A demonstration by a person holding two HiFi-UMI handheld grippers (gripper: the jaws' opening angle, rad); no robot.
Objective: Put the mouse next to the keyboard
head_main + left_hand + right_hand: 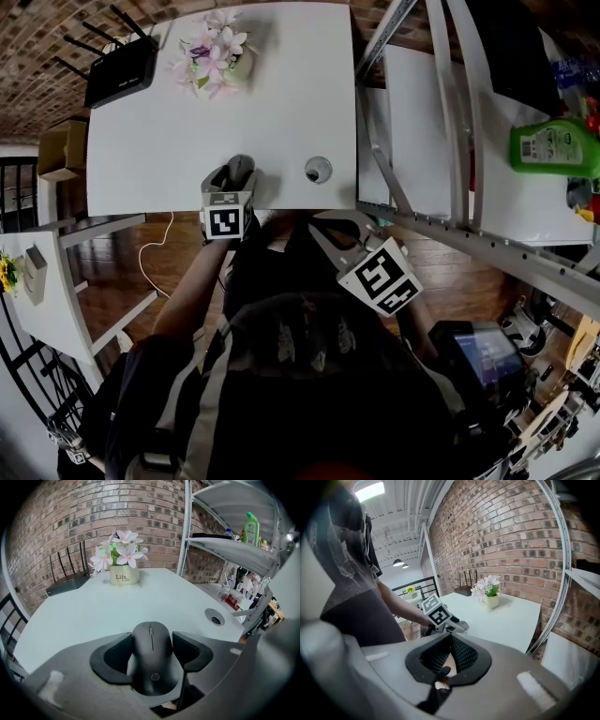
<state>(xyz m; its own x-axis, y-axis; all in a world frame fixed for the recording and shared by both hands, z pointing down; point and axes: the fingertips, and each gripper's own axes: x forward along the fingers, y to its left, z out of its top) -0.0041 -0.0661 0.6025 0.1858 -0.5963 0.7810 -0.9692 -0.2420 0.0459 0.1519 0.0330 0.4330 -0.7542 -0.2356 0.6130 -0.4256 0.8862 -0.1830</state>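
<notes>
Mouse (151, 660) position: clamped lengthwise between the jaws of the left gripper (151, 641), at the near edge of the table (169, 141). We cannot tell whether it touches the surface. The right gripper (449, 651) has its jaws pressed together on nothing and hangs off the table, close to the body.

No keyboard shows in any view, so we judge that the target spot must be found first. We advise setting the mouse down level and parting the jaws only once its base sits flat.

Obstructions: a cable hole (318, 169) lies near the mouse, to its right. The flower pot (124, 573) and router (122, 67) stand well apart at the far side. The shelf frame (375, 159) borders the table's right edge.
</notes>
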